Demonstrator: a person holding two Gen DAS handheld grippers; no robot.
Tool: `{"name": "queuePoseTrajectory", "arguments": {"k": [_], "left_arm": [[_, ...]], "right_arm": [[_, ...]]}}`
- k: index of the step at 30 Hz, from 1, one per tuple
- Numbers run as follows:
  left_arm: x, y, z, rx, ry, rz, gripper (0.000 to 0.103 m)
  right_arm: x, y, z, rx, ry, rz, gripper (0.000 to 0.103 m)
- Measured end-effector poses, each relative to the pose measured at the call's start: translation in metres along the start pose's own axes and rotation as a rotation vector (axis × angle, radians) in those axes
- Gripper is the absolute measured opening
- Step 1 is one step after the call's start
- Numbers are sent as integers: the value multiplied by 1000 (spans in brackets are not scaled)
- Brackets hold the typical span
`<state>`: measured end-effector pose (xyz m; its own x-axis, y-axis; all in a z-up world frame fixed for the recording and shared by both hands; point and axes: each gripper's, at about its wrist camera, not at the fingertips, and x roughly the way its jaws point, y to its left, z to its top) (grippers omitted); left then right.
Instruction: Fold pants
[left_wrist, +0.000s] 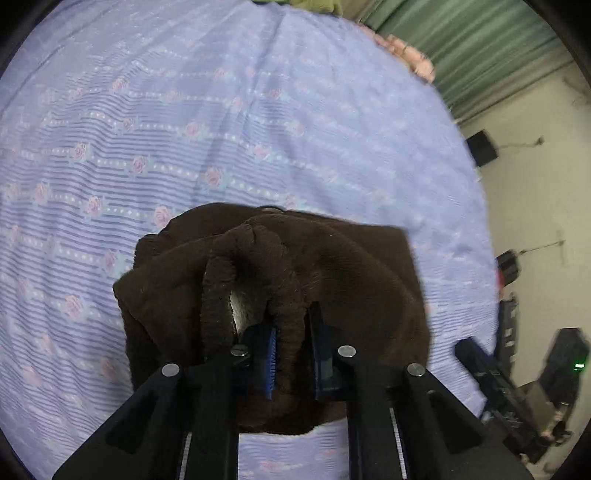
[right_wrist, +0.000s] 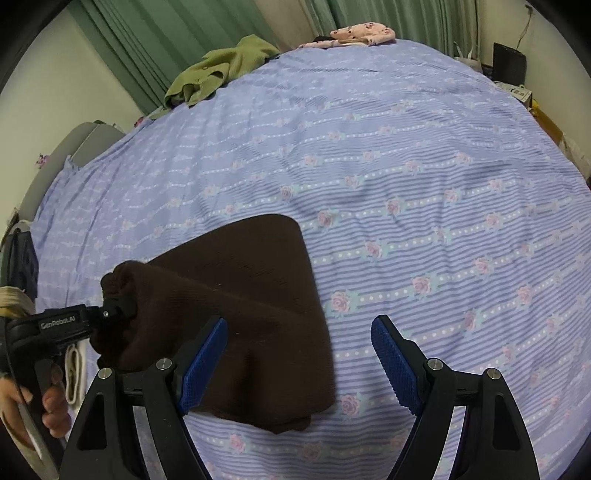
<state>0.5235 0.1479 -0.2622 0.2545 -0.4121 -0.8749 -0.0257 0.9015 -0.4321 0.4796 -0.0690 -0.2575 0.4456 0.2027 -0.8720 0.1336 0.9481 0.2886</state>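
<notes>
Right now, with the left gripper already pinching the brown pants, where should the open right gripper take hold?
Probably the free corner of the brown pants nearest the right gripper, approached from above, one finger slid under the edge. The left gripper is shut on the bunched end, and that corner lies flat on the bedsheet, unobstructed.

pants (right_wrist: 236, 314) lie folded on the bed sheet (right_wrist: 406, 166), lower left of the right wrist frame. shirt (right_wrist: 218, 70) at the sheet's upper-left edge, patterned garment (right_wrist: 358, 35) at its top edge, curtain (right_wrist: 122, 48) behind.
</notes>
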Motion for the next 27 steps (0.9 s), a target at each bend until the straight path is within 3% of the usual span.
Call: {"name": "queuePoseTrajectory", "arguments": {"k": [5,8,10,15,27], "left_arm": [[-70,-10,-21,47,-132,-57,15],[-84,0,-32,57,-148,12,15],[-76,21,-33,19,-122,54,15],[-45,65,-40,-102,-51,75,16],[-13,75,-44,-89,-5,115,21]], "right_arm": [[-11,9,-5,-31,-14,26,81],[-16,18,-11,-53,-11,55,81],[-16,25,-16,-77,-4,51,81],[-14,43,-27,-128,22,47,81],[-9,45,-34,-160,53,30,81]]}}
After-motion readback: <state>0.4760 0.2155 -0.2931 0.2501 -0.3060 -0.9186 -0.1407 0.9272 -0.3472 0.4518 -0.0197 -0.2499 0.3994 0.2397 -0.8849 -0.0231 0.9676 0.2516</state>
